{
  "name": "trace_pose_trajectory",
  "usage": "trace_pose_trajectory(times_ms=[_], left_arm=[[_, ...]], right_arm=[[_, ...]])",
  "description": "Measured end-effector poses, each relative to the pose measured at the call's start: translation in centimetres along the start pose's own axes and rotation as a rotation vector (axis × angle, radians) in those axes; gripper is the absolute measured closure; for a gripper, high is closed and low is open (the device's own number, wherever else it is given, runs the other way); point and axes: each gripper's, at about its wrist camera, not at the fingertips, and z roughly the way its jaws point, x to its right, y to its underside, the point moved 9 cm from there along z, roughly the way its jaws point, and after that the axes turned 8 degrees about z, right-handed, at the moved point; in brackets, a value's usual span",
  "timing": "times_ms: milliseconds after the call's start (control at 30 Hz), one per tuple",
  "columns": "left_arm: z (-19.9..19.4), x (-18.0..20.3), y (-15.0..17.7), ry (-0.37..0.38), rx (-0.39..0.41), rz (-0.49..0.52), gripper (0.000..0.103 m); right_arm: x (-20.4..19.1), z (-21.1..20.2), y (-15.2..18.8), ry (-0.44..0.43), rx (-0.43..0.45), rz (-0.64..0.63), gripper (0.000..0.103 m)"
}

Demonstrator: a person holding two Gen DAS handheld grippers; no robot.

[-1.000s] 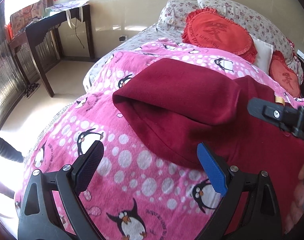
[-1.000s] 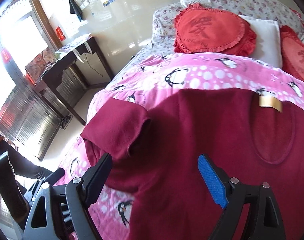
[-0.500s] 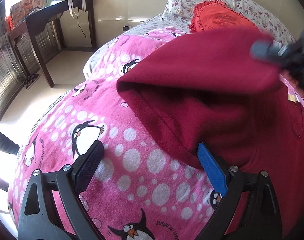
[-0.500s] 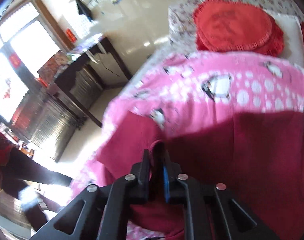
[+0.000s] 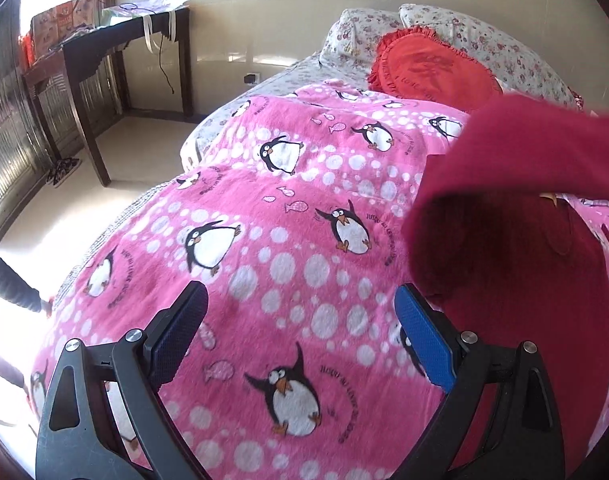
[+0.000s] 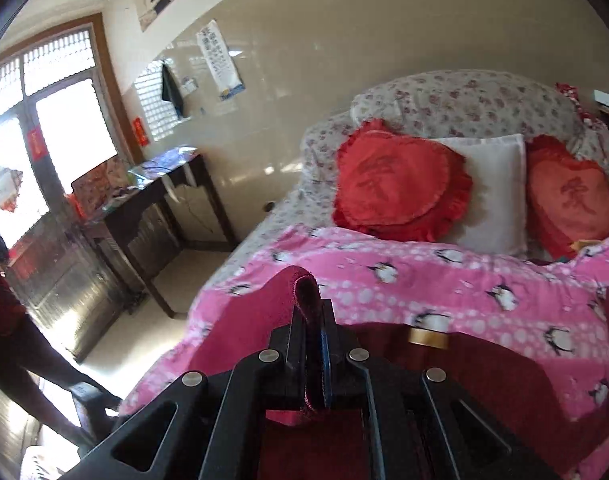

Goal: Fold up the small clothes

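The sweater [image 5: 516, 240], dark red, is spread on the blanket [image 5: 288, 216] at the 3 o'clock side of the left wrist view, with one sleeve [image 5: 544, 140] lifted and drawn across above the body toward 2 o'clock. What holds the sleeve is not shown in that view. The right wrist view supplies it: a fold of the red fabric [image 6: 304, 292] is pinched between the closed jaws of the right gripper [image 6: 314, 344], standing up in a small loop above the fingertips. A tan neck label [image 6: 428, 337] is seen there just to the gripper's 3 o'clock, lying on the sweater body.

The left gripper [image 5: 300, 340] is held wide apart over the pink penguin blanket at 6 o'clock, with nothing between its pads; its blue pad [image 5: 422, 344] is just beside the sweater's lower edge, and whether it touches cannot be told.

The bed's head is better seen from the right wrist: two red heart cushions [image 6: 400, 184] with a white pillow [image 6: 492, 188] between them, against floral pillows [image 6: 464, 96]. Only one cushion appears in the left view. A dark counter [image 5: 116, 40] stands by the wall at 10 o'clock in both views. A person in dark clothes [image 6: 8, 320] is seen at 9 o'clock in the right view.
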Motion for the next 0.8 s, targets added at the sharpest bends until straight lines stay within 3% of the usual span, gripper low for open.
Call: trace_pose_trajectory(times_ms=[133, 200, 367, 400, 433, 467, 500, 567, 633, 700, 800], left_arm=[[-0.2, 0.6, -0.3, 0.001, 0.003, 0.01, 0.008], [-0.1, 1.4, -0.7, 0.01, 0.0, 0.019, 0.008], [-0.2, 4.6, -1.4, 0.037, 0.007, 0.066, 0.008], [-0.2, 5.3, -1.4, 0.038, 0.011, 0.08, 0.008], [-0.1, 5.7, -1.4, 0.038, 0.012, 0.091, 0.008], [0.1, 6.2, -1.4, 0.039, 0.009, 0.102, 0.008], [0.4, 6.6, -1.3, 0.042, 0.002, 0.114, 0.008], [1.1, 7.4, -1.3, 0.043, -0.008, 0.13, 0.008], [2.3, 8.0, -1.2, 0.03, -0.028, 0.15, 0.008], [3.5, 8.4, -1.1, 0.009, -0.054, 0.167, 0.008], [4.8, 8.1, -0.8, 0.001, -0.084, 0.157, 0.008]], right_arm=[[10.0, -0.7, 4.3, 0.15, -0.07, 0.1, 0.098], [15.0, -0.8, 6.6, 0.275, -0.097, 0.112, 0.098], [23.3, 0.2, 11.1, 0.424, -0.232, 0.161, 0.096], [24.0, 0.4, 11.5, 0.447, -0.259, 0.165, 0.093], [24.7, 0.4, 11.7, 0.479, -0.269, 0.169, 0.08], [24.2, 0.0, 11.0, 0.497, -0.248, 0.165, 0.066], [23.7, -0.7, 10.2, 0.501, -0.198, 0.153, 0.062], [20.8, -1.5, 8.2, 0.436, -0.121, 0.141, 0.059], [16.4, -0.8, 6.8, 0.282, -0.102, 0.112, 0.059], [10.7, 1.6, 6.6, 0.073, -0.152, 0.054, 0.059], [3.5, 5.6, 7.8, -0.084, -0.221, -0.049, 0.059]])
